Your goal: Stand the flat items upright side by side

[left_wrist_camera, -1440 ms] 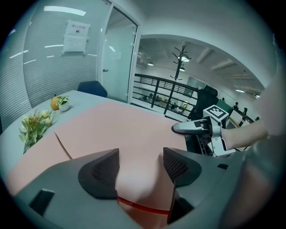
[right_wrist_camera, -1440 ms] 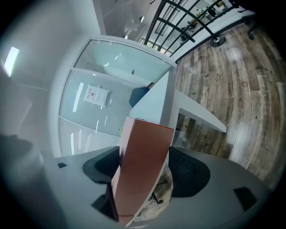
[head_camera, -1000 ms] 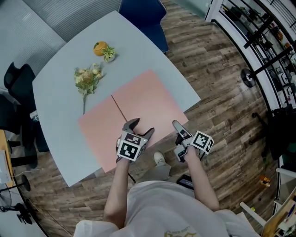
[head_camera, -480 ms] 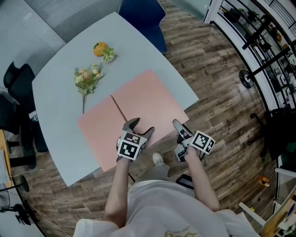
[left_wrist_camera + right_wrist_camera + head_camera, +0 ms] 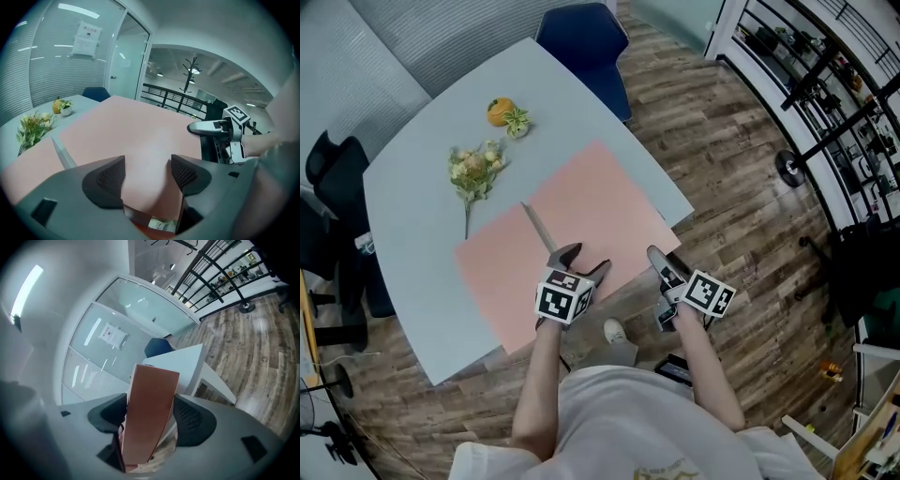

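Two large pink flat sheets lie side by side on the pale table (image 5: 422, 281), the left sheet (image 5: 502, 272) and the right sheet (image 5: 581, 202), with a thin gap between them. My left gripper (image 5: 584, 261) hovers open over their near edge, and only pink surface shows between its jaws (image 5: 147, 173). My right gripper (image 5: 656, 258) sits just off the table edge by the right sheet's near corner, rolled on its side. A shaded reddish-brown flat face (image 5: 152, 390) fills the gap between its jaws, which stand as wide apart as the left ones. I cannot tell whether they press it.
A bunch of flowers (image 5: 473, 169) and an orange with a small plant (image 5: 500, 108) lie at the table's far side. A blue chair (image 5: 581, 42) stands beyond the table and a black chair (image 5: 333, 187) to its left. Metal racks (image 5: 844, 84) line the right, over wooden floor.
The head view has drifted a little. Both grippers stay in nearly the same places by the sheets' near edge, with their jaws unchanged.
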### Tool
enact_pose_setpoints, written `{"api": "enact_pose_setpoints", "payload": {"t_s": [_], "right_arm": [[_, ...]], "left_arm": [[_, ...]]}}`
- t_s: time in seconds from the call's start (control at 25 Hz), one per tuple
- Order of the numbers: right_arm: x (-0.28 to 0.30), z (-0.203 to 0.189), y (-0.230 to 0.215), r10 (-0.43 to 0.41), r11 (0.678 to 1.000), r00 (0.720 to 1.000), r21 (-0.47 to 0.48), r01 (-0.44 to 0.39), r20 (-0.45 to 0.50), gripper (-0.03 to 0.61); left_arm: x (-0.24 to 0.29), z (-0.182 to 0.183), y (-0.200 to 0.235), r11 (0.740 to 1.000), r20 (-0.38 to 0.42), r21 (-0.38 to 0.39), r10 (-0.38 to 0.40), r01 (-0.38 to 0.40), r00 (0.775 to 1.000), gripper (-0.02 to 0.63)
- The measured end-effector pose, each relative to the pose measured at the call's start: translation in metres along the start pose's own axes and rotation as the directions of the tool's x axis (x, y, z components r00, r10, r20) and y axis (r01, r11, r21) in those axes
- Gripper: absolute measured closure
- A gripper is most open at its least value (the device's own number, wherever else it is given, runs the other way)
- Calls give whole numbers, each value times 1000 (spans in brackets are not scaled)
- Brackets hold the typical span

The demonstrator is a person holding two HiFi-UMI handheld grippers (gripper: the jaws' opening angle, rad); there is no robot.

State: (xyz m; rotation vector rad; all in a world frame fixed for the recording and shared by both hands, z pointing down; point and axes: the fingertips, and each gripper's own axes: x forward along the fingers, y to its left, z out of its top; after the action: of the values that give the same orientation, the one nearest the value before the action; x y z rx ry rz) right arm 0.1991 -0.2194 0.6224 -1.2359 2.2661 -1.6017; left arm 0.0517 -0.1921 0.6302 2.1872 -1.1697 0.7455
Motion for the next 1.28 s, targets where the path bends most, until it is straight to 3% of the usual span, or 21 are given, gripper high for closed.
{"api": "enact_pose_setpoints", "payload": {"t_s": [0.6,1.04,1.28], "right_arm": [[-8,20,33,0,978,1000,-210,1,6,255],[-25,26,51,-2,939,999,-344,16,42,259],[-32,28,62,-9,902,998,-431,32,56,261]], "left_arm": [[-1,9,-4,998,31,-50,-28,29,999,319],[-1,11,-15,995,40,-67,-68,71,997,319],[-1,13,-20,992,57,-84,-87,91,995,319]]}}
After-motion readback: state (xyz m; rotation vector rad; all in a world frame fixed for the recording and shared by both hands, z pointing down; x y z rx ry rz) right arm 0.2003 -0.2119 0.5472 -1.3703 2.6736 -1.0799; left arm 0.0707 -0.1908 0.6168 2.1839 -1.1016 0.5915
